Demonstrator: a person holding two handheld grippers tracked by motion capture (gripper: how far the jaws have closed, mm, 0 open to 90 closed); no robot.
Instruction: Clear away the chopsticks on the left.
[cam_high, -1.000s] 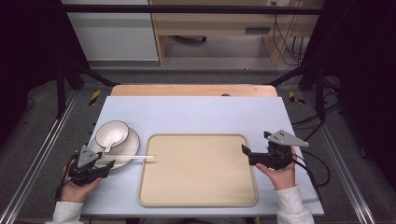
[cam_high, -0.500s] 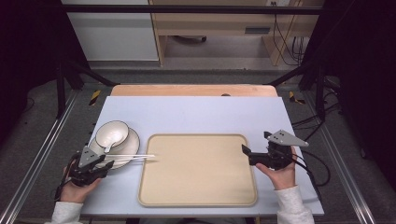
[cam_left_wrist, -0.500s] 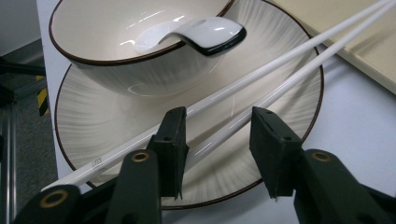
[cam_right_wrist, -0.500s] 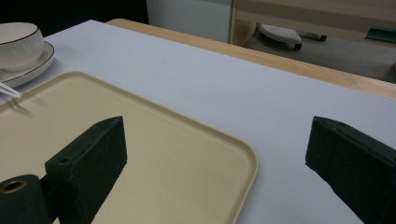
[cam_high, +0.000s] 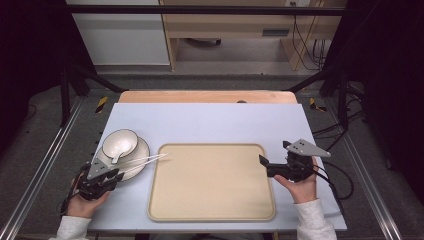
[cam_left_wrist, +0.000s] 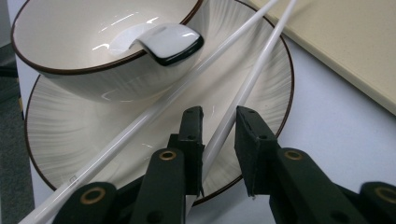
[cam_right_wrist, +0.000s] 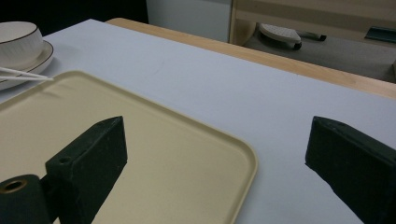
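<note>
In the left gripper view, the lower ends of the two chopsticks (cam_left_wrist: 243, 88) pass behind the black fingers (cam_left_wrist: 192, 140), so any contact there is hidden. The bowl (cam_left_wrist: 84, 51) and plate (cam_left_wrist: 60, 135) are cut off at the left edge. The spoon (cam_left_wrist: 159, 39) shows its handle end alone.

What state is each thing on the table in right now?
Left hand-held gripper: jaws just been closing, one chopstick between them, pads not yet pressing.
Right hand-held gripper: open wide, holding nothing, at the tray's right edge.
Chopsticks: lying across the plate, tips over the tray's corner.
Bowl: upright on the plate.
Spoon: resting in the bowl.
Plate: flat on the table.
Tray: bare.
</note>
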